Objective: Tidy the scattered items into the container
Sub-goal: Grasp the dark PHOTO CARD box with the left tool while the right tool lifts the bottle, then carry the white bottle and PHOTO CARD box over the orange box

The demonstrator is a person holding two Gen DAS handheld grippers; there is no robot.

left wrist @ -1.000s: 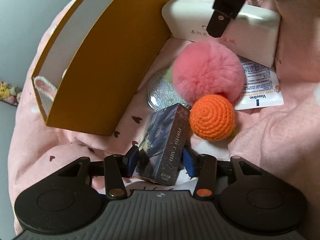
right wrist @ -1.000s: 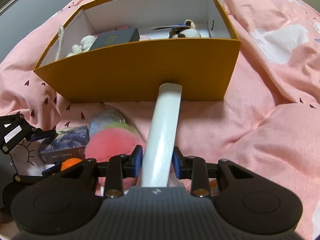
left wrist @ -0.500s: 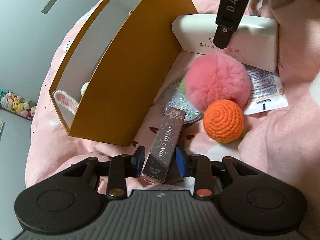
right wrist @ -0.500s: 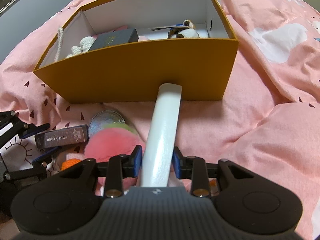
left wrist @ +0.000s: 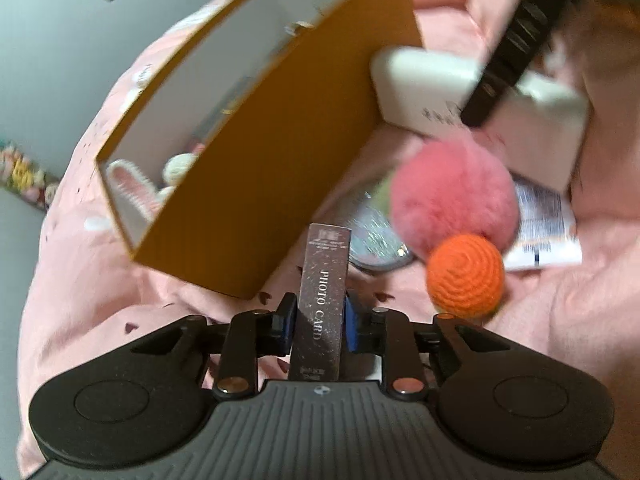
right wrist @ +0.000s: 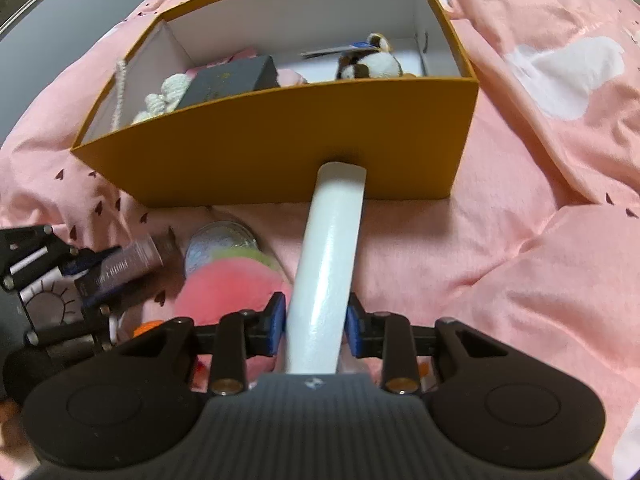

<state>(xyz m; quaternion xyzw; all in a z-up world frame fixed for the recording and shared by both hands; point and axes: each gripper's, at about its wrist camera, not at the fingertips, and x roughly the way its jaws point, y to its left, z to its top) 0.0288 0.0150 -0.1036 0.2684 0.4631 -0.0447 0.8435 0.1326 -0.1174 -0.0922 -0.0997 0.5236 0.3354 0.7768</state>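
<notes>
The card box (left wrist: 323, 304), dark and printed "PHOTO CARD", is clamped narrow-side between the blue pads (left wrist: 349, 325) of the left gripper (left wrist: 318, 322), whose jaws are closed down to the box's width; the box stands lifted off the pink quilt (left wrist: 568, 320) and points at the near wall of the orange box (left wrist: 280, 168). The right gripper (right wrist: 316, 326) is likewise closed on a white case (right wrist: 330, 264), pads pressing both long sides, with the case's far end touching or just short of the orange box's outer front wall; which, I cannot tell. On the quilt between the two grippers lie a pink pompom (left wrist: 454, 194), an orange crochet ball (left wrist: 464, 274) touching it, a round glittery disc (left wrist: 374, 240) partly under the pompom, and a white sachet (left wrist: 548, 236) beyond them. Inside the orange box sit a dark box (right wrist: 232, 80), a white knitted toy (right wrist: 168, 92) and a brown-and-white plush (right wrist: 370, 62).
</notes>
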